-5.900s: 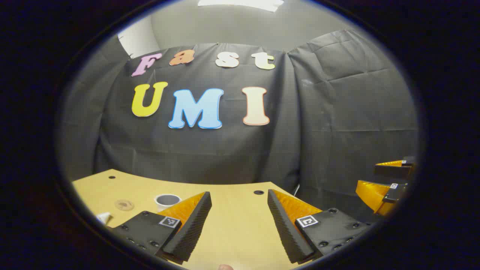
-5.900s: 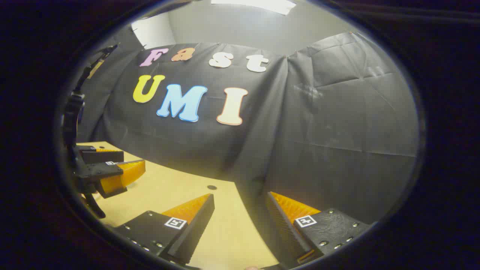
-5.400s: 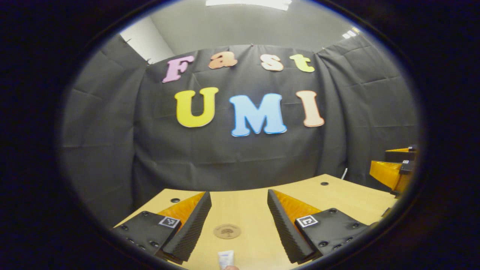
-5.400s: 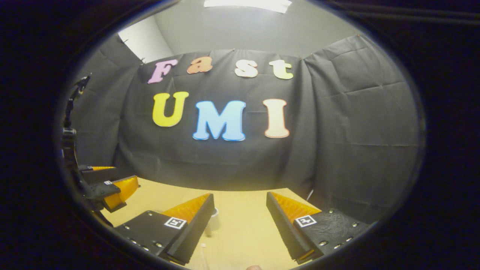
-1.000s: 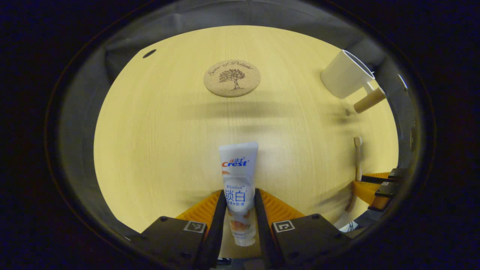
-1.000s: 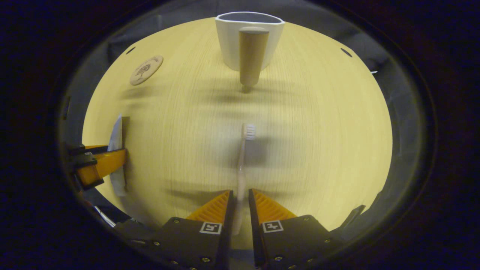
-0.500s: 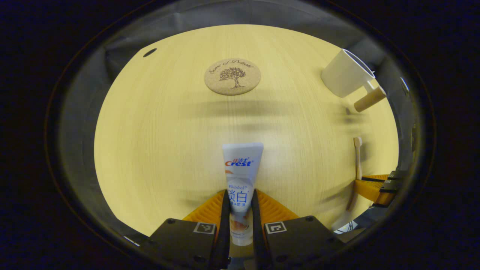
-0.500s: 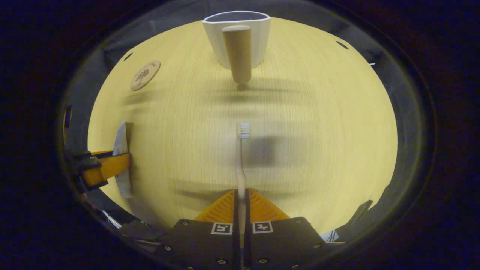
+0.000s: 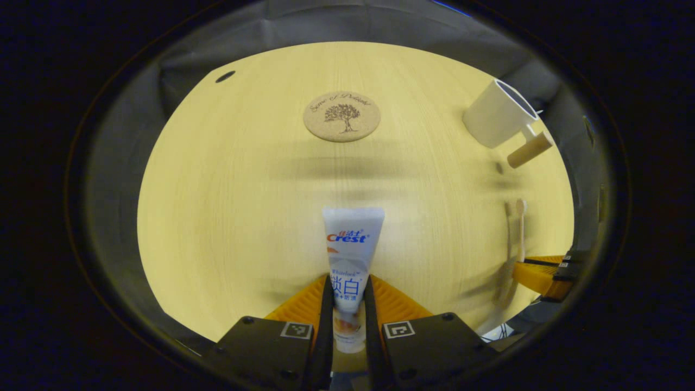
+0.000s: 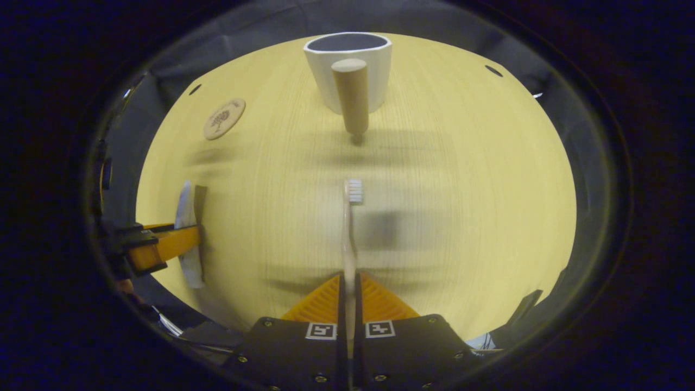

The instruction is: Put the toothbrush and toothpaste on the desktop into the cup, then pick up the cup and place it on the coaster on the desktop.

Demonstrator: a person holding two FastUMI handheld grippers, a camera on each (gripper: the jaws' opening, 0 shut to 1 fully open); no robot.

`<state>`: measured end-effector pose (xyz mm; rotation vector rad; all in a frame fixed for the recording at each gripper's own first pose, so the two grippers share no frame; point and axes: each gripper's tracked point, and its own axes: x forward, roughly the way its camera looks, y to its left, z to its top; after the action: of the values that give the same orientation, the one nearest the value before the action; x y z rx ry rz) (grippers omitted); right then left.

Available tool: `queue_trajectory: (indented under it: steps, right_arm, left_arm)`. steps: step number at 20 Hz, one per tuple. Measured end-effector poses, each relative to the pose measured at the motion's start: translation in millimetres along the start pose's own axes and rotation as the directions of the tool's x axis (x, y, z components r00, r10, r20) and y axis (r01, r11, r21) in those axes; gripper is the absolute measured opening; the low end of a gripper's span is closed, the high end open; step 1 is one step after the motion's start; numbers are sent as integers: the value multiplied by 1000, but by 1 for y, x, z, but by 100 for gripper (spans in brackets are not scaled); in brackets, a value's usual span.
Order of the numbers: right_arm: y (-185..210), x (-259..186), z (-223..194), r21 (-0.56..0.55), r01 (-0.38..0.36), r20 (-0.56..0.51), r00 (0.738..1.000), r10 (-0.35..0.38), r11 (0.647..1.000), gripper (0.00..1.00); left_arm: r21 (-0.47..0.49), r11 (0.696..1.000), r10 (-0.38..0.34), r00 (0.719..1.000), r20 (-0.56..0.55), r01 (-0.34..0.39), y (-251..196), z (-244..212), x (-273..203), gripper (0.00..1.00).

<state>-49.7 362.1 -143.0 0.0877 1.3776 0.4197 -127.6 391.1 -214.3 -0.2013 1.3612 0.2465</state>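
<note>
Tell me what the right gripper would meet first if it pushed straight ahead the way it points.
Probably the cup: the right gripper, shut on the toothbrush, aims at the cup's wooden handle. Bare desktop lies between; depth is unclear.

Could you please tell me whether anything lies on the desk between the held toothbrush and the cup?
Nothing visible does. Bare light wooden desktop lies between the pale slim toothbrush in the right tool and the white cup with wooden handle.
</note>
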Motion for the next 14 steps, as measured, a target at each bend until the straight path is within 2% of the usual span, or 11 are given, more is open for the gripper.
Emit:
queue_trajectory:
  steps: [9, 10, 14]
  right_arm:
    - [7, -19, 15, -40, -35, 196, 980, 42, 999, 5]
    - [7, -23, 18, -50, -29, 219, 975, 39, 998, 5]
    - [12, -42, 29, -49, -45, 306, 950, 58, 998, 4]
  left_arm:
    - [-25, 1000, -3, 994, 112, 6, -2, 13, -15, 33]
    - [-21, 1000, -3, 992, 128, 5, -4, 17, -20, 25]
    - [-5, 1000, -27, 976, 216, 28, -17, 33, -35, 25]
